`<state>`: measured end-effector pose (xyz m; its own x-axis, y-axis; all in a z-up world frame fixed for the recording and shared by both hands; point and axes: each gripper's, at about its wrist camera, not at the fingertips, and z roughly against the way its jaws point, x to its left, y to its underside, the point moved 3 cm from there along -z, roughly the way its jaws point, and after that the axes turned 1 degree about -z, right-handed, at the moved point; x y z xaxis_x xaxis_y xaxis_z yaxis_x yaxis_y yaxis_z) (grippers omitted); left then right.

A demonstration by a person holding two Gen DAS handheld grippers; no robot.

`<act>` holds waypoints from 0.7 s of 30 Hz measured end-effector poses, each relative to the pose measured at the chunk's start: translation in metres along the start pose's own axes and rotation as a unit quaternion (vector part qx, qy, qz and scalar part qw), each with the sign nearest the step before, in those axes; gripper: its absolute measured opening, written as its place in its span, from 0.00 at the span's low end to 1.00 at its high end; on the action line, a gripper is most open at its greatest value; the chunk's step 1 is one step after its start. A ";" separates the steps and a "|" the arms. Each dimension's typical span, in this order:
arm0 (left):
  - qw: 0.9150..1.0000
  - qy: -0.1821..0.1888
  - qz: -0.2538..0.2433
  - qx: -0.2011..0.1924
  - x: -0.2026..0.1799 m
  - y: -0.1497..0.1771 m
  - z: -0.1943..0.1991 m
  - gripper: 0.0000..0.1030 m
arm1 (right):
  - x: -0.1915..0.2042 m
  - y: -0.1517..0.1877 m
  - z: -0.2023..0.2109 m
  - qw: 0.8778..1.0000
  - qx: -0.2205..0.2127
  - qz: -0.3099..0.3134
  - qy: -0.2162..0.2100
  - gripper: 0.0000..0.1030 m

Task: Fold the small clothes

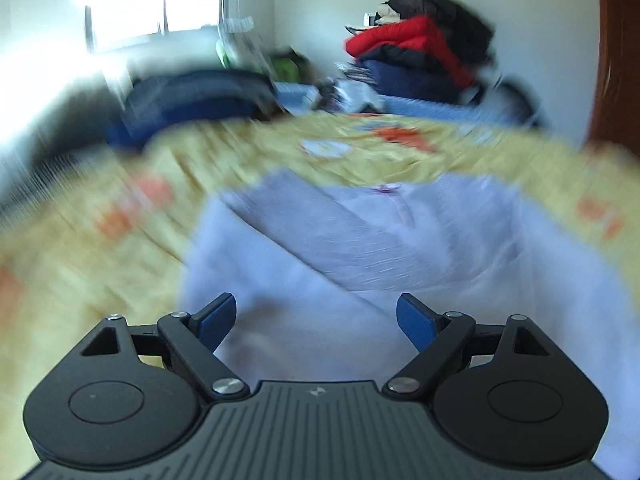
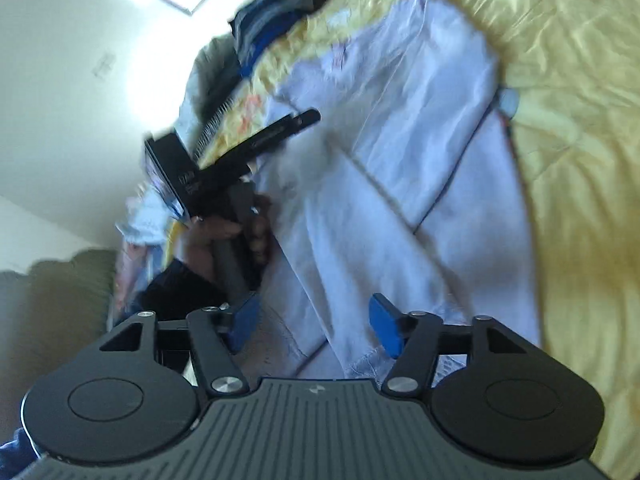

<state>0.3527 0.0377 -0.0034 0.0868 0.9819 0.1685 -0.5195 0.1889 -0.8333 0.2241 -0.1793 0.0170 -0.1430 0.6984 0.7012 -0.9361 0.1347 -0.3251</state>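
A pale lilac garment [image 1: 360,248] lies spread on a yellow bedspread [image 1: 100,280] with orange flowers, its folds running diagonally. My left gripper [image 1: 316,320] hovers over the garment's near part, open, with nothing between its blue pads [image 1: 218,322]. In the right wrist view, tilted steeply, the same garment [image 2: 400,140] fills the middle. My right gripper [image 2: 316,326] stands open over its lower edge, and no cloth is pinched. To its left a hand [image 2: 224,236] holds the left gripper [image 2: 308,118], seen side-on above the cloth. Both views are motion-blurred.
A heap with a red jacket [image 1: 408,48] and dark clothes sits at the far side of the bed. Folded dark blue clothes [image 1: 200,96] lie at the far left under a bright window [image 1: 152,4]. A brown door edge [image 1: 616,60] is at the right. An olive cushion [image 2: 60,292] shows beside the bed.
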 end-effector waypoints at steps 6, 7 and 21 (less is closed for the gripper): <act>0.990 0.041 -0.133 -0.029 -0.044 0.029 0.098 0.87 | -0.008 0.013 -0.010 0.998 0.025 0.041 0.040 0.59; 0.989 0.039 -0.141 -0.026 -0.049 0.038 0.111 0.87 | -0.011 0.013 -0.005 0.998 0.029 0.029 0.038 0.62; 0.981 0.153 -0.085 0.078 -0.083 0.041 0.090 0.88 | -0.055 -0.181 -0.030 0.993 -0.066 -0.066 0.070 0.74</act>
<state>0.2483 -0.0371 -0.0041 0.4222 0.8997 0.1109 -0.5981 0.3684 -0.7118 0.4111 -0.2212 0.0186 0.0331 0.7578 0.6517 -0.8917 0.3168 -0.3231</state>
